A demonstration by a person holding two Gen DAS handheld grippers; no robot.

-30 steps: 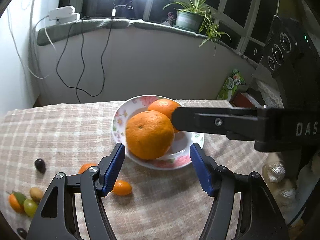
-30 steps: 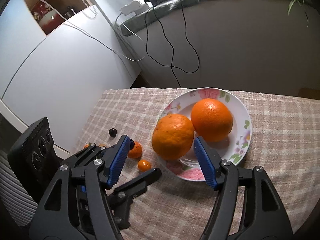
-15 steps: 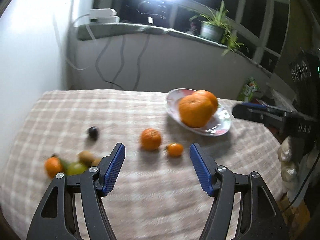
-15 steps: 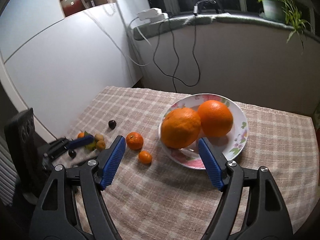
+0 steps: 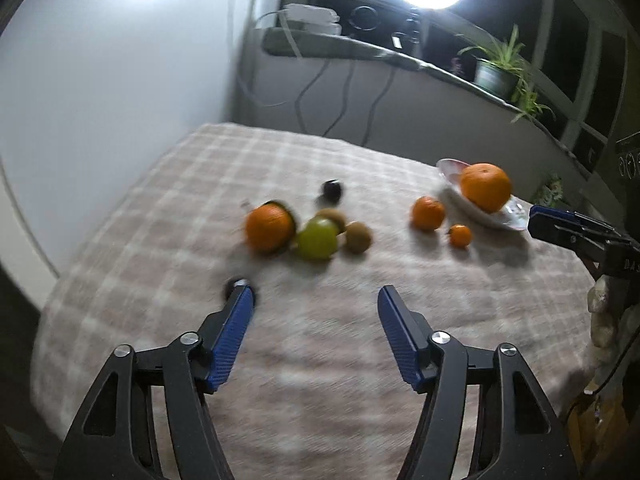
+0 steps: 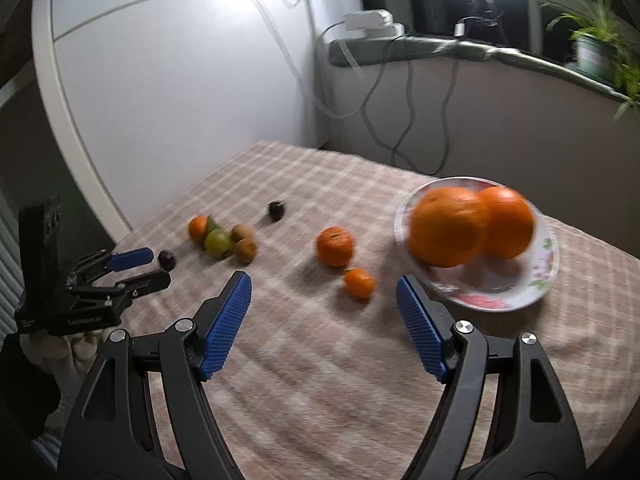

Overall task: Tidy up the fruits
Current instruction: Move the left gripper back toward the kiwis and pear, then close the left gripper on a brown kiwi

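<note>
Both grippers are swinging away from the plate [image 6: 548, 264], now facing the loose fruit. Left gripper [image 5: 316, 300] fingers are apart but closing, nothing between them; right gripper [image 6: 324, 288] fingers are standing apart, empty. Two big oranges [image 6: 448, 226] are sitting on the plate. Remaining on the counter [image 6: 320, 380]: two small oranges [image 6: 335, 246], an orange-green-brown cluster [image 5: 316, 238], two dark fruits [image 6: 276, 209]. Task is looking barely started.

Left gripper [image 5: 316, 300] closing, empty, above tablecloth [image 5: 160, 240]
</note>
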